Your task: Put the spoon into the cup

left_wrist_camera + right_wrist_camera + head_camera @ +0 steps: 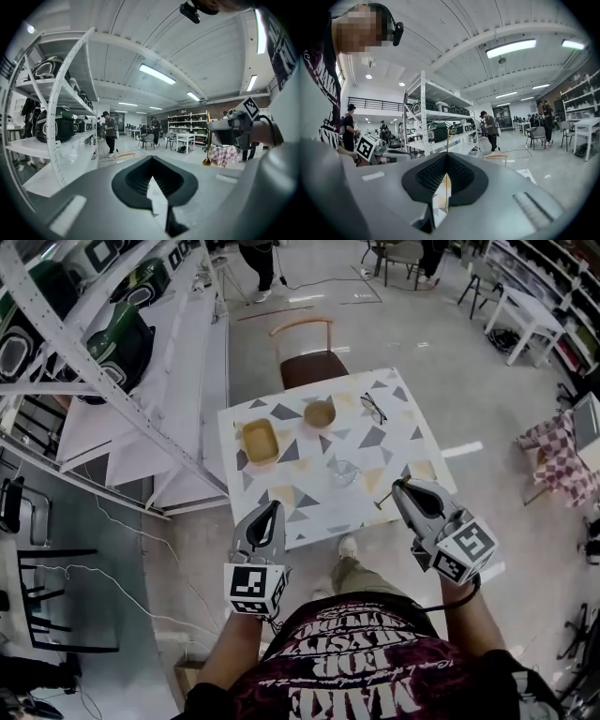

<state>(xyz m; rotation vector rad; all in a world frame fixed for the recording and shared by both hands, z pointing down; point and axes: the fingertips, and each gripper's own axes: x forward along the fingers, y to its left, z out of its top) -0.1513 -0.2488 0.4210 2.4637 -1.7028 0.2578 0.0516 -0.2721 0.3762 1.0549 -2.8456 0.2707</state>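
Right gripper fingers clamp 1 gold spoon over the table. Left gripper fingers pressed together, empty. Cup stands near the spoon.

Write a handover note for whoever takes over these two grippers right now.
Left gripper: shut, empty, over the table's near edge.
Right gripper: shut on the spoon, held in the air by the near right corner.
Cup: clear, mid-table, no spoon in it.
Done: spoon is in hand.
Left: carry it to the cup and release it inside.
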